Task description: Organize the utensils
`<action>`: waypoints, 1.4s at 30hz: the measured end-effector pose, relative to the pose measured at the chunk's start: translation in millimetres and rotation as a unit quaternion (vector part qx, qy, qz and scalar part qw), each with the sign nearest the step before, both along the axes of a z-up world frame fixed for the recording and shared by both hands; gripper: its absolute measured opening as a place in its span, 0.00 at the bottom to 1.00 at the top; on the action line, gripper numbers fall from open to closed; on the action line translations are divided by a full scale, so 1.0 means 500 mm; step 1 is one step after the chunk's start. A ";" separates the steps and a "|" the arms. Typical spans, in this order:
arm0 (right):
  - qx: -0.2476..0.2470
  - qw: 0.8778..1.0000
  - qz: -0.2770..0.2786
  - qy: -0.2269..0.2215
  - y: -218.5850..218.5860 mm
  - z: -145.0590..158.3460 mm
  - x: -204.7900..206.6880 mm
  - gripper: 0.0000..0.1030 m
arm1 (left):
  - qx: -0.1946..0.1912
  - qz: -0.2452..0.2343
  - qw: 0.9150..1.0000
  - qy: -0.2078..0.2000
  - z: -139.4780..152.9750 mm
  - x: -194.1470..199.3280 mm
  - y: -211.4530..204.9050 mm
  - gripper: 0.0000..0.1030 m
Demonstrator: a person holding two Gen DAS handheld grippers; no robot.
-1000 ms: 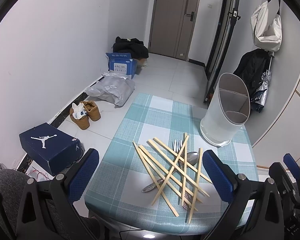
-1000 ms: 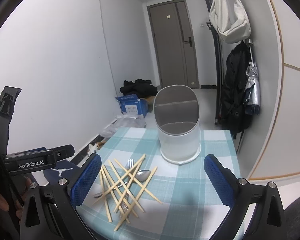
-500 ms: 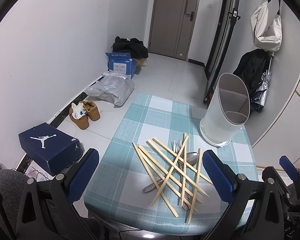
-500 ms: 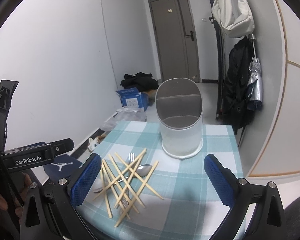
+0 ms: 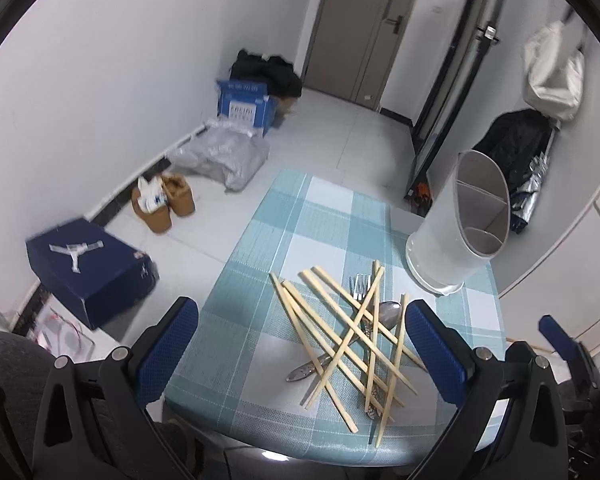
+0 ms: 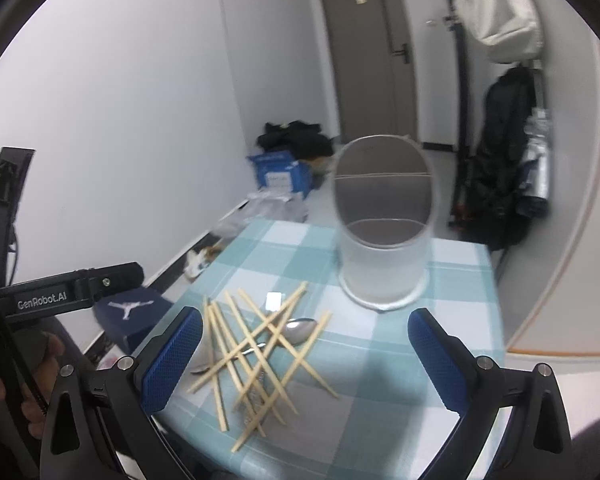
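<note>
Floor left of the claw: navy shoebox (image 5: 90, 268), brown boots (image 5: 164, 208), grey bag (image 5: 224, 156), blue carton (image 5: 244, 104); grey door (image 5: 364, 28) beyond.

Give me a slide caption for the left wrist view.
Open left gripper above crossed chopsticks, spoon and fork beside empty utensil holder.

We read "GenRobot.AI" on the black bar of the left gripper (image 6: 66, 294); the lettering on the blue box (image 5: 246, 106) is too blurred.
</note>
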State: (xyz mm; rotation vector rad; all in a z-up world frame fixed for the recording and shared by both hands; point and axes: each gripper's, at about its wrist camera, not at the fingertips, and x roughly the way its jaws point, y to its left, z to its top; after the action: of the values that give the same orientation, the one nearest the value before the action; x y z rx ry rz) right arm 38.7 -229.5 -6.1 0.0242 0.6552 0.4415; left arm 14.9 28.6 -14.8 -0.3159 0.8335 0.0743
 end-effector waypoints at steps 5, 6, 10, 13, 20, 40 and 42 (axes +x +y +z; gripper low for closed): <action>-0.004 0.998 0.047 0.047 0.042 -0.016 0.063 0.99 | -0.058 0.033 0.997 0.034 -0.031 0.027 0.060 0.99; -0.009 0.997 0.058 0.050 0.055 -0.018 0.076 0.99 | -0.073 0.045 0.995 0.042 -0.039 0.033 0.076 0.99; -0.030 0.993 0.100 0.055 0.111 -0.033 0.117 0.93 | -0.114 0.073 0.989 0.066 -0.065 0.058 0.110 0.99; -0.036 0.985 0.141 0.092 0.162 -0.060 0.158 0.78 | -0.138 0.085 0.984 0.078 -0.082 0.069 0.126 0.99; -0.071 0.956 0.229 0.169 0.283 -0.140 0.228 0.53 | -0.150 0.115 0.978 0.087 -0.093 0.079 0.168 0.99; -0.152 0.936 0.253 0.191 0.341 -0.204 0.287 0.05 | -0.173 0.114 0.971 0.118 -0.121 0.099 0.196 0.99; -0.147 0.940 0.249 0.181 0.335 -0.193 0.286 0.05 | -0.168 0.115 0.972 0.117 -0.119 0.098 0.194 0.99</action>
State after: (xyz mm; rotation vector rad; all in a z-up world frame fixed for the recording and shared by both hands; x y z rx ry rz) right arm 181.9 -62.1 -102.4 -0.3599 1.0923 0.8338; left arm 63.8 125.7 -74.4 -0.7337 1.0420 0.1894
